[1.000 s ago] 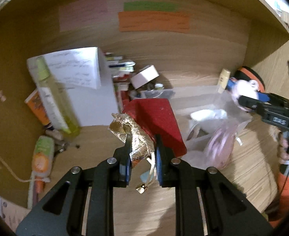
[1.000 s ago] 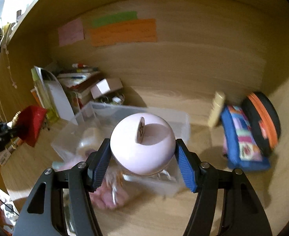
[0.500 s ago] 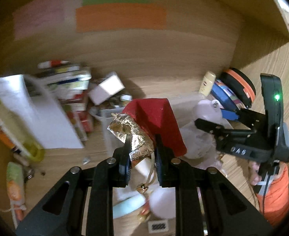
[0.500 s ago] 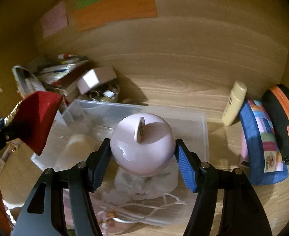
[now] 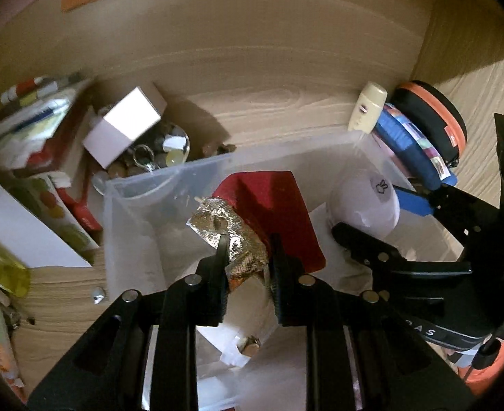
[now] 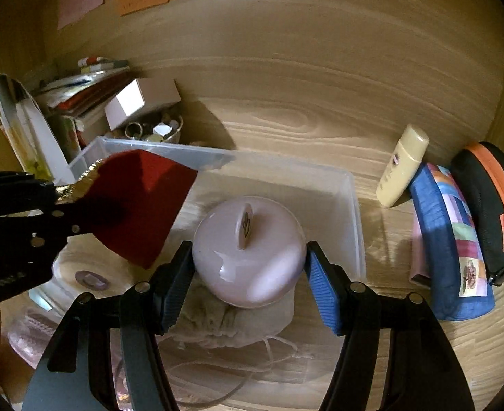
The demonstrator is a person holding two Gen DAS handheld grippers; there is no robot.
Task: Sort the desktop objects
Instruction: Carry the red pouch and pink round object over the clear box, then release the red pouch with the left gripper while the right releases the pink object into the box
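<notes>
- right now the left gripper (image 5: 246, 274) is pinched tight on the gold foil neck of a red pouch (image 5: 272, 205); the red body sticks out beyond the fingertips and slants off to the right of them.
- below and ahead of those tips lies a clear plastic bin (image 5: 183, 171), so the pouch hangs over its inside, not resting on the floor of it as far as i can tell.
- the right gripper (image 6: 248, 257) has its jaws about half spread, blue pads pressed on both sides of a pale pink round case (image 6: 248, 250), a small tab standing up on its top.
- that case sits over the same bin, with a beige drawstring bag (image 6: 234, 322) just under it inside the bin; touching or not, i cannot tell.
- from the right wrist view, the left gripper and its red pouch come in from the left, near the pink case but apart from it.
- beyond the right gripper's tips and to their right, outside the bin, a cream tube (image 6: 402, 167) leans against a blue patchwork pouch (image 6: 450, 239), with a black and orange zip case (image 6: 491, 205) beside that.
- ahead of the left gripper and to its left, a white box (image 5: 125, 126) lies tilted on a bowl of small trinkets (image 5: 156, 157), next to a stack of books (image 5: 36, 130).
</notes>
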